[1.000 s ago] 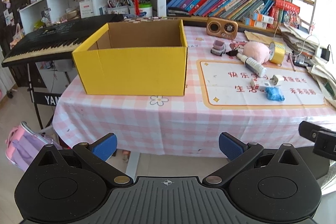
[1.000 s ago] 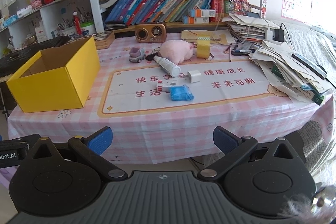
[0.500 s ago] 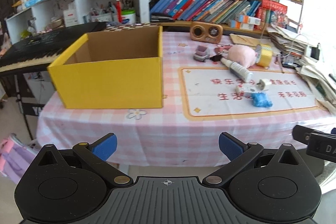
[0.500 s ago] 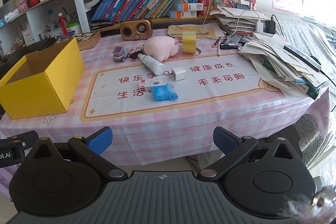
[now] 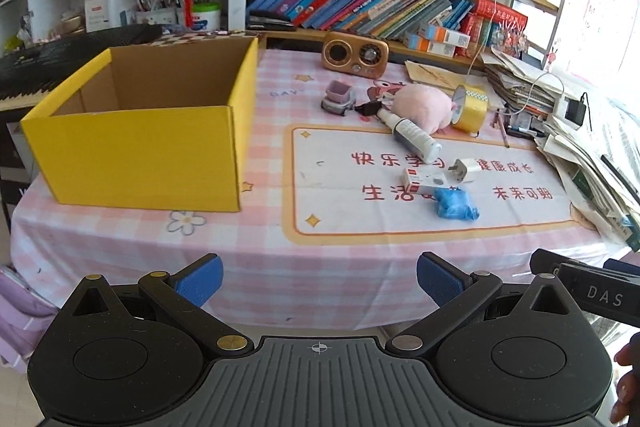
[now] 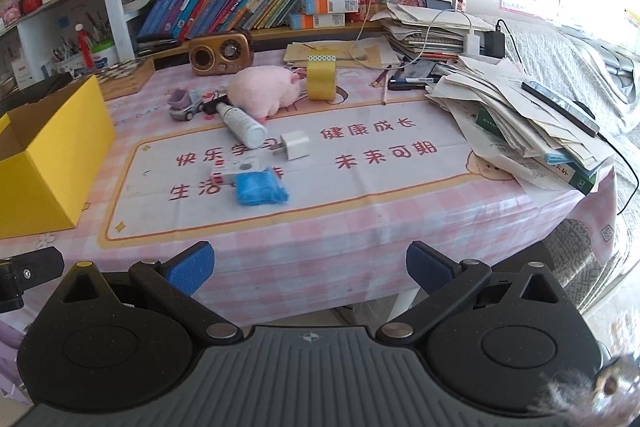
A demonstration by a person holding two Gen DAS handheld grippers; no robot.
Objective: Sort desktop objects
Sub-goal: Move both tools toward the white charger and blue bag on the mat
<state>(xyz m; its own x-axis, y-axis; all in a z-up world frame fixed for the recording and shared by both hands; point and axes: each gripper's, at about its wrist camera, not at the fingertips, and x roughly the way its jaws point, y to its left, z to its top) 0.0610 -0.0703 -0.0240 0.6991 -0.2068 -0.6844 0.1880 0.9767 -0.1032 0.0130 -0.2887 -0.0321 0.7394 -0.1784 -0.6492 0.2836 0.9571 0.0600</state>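
Both tongs were held short of the desk's near edge, released and empty. The left tongs (image 5: 318, 277) had their blue pads spread wide over the pink checked tablecloth (image 5: 132, 235); the right tongs (image 6: 309, 265) were spread just as wide, facing the printed mat (image 6: 360, 163) with red characters.

The yellow cardboard box (image 5: 144, 157) stood open-topped on the left part of the desk (image 6: 400, 231), its brown inside bare as far as the left view showed. The things to sort lay to its right, on and behind the mat. Nearest the front edge was a crumpled blue packet (image 6: 258, 188), touching a small white and red carton (image 6: 232, 171) just behind it. A white plug adapter (image 6: 294, 145) lay just beside those, prongs toward the left. Behind it a white spray bottle (image 6: 242, 125) lay on its side, its cap end pointing away toward a small toy truck (image 6: 185, 104) with a purple bed. A pink plush toy (image 6: 264, 89) rested behind the bottle, and a roll of yellow tape (image 6: 321, 78) stood on edge just to its right. A brown retro radio (image 6: 221, 52) sat at the back, near the bookshelf (image 6: 256, 3).

A tall stack of papers (image 6: 516, 115) filled the right end of the desk, with a black phone (image 6: 560, 107) lying on top. In the left view, a piano keyboard (image 5: 52, 63) stood behind the box.
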